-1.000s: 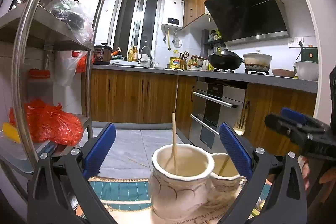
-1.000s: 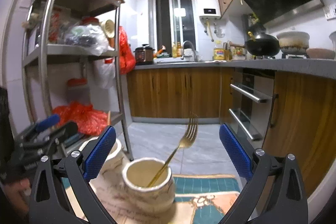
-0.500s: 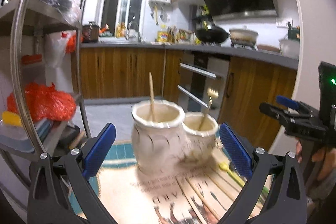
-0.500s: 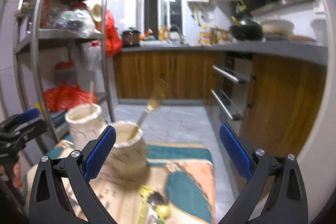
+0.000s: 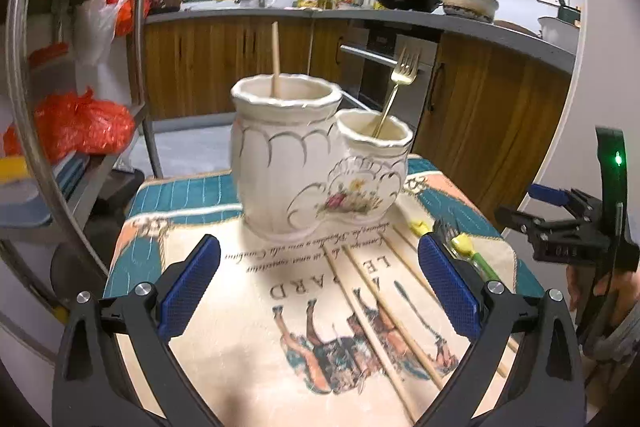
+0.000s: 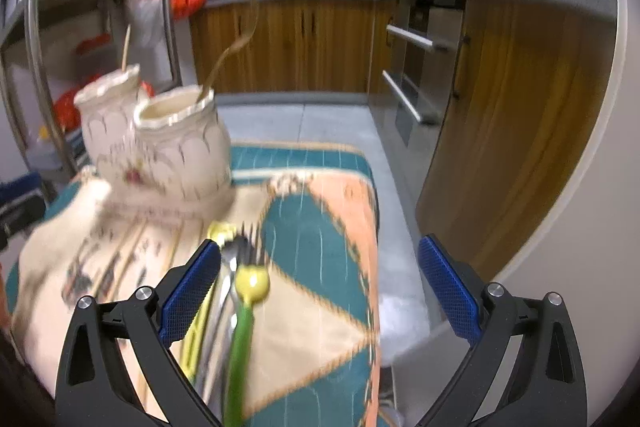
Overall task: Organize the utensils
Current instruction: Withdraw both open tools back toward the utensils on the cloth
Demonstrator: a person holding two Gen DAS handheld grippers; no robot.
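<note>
A white ceramic double holder (image 5: pixel 304 163) stands on a printed cloth (image 5: pixel 248 327). Its taller pot holds one wooden chopstick (image 5: pixel 275 55); its shorter pot holds a gold fork (image 5: pixel 396 87). Several chopsticks (image 5: pixel 384 311) lie loose on the cloth. A green-handled spoon (image 6: pixel 244 311), a metal fork (image 6: pixel 240 251) and a yellow utensil (image 6: pixel 218 229) lie at the cloth's right side. My left gripper (image 5: pixel 316 291) is open and empty, in front of the holder. My right gripper (image 6: pixel 318 291) is open and empty above the green spoon; it also shows in the left wrist view (image 5: pixel 560 223).
A metal shelf rack (image 5: pixel 52 75) with orange bags stands to the left. Wooden kitchen cabinets and an oven (image 6: pixel 416 67) lie behind and to the right. The cloth's right edge (image 6: pixel 374 247) drops to the tiled floor.
Both grippers have pulled back and up from the holder, which now sits farther away. The loose chopsticks and the green spoon have come into view. Both stay open.
</note>
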